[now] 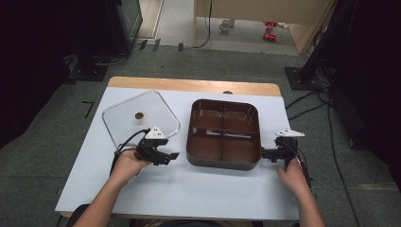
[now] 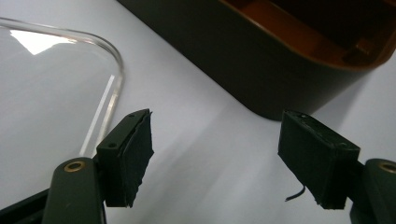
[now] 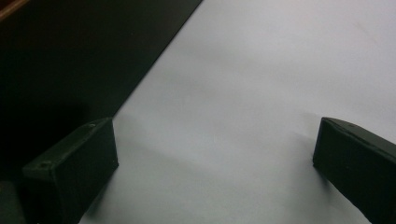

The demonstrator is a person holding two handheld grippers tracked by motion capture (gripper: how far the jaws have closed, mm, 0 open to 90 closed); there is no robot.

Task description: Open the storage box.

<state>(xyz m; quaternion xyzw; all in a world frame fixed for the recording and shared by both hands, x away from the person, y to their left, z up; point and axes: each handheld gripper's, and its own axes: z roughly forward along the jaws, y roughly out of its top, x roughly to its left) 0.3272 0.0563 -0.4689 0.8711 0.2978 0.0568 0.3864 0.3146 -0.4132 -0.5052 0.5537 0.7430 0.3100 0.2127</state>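
One clear lid (image 1: pixel 141 118), one four-compartment tray (image 1: pixel 223 161) — two open grippers

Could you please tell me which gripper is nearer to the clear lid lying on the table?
Left. The left gripper sits just off the clear lid's near corner; the right gripper is across the brown tray, by its far side.

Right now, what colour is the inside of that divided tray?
Reddish brown inside the tray, with a dark outer wall; the high view shows it best.

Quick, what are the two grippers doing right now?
Left gripper: open, holding nothing, beside the clear lid.
Right gripper: open, holding nothing, beside the brown tray.
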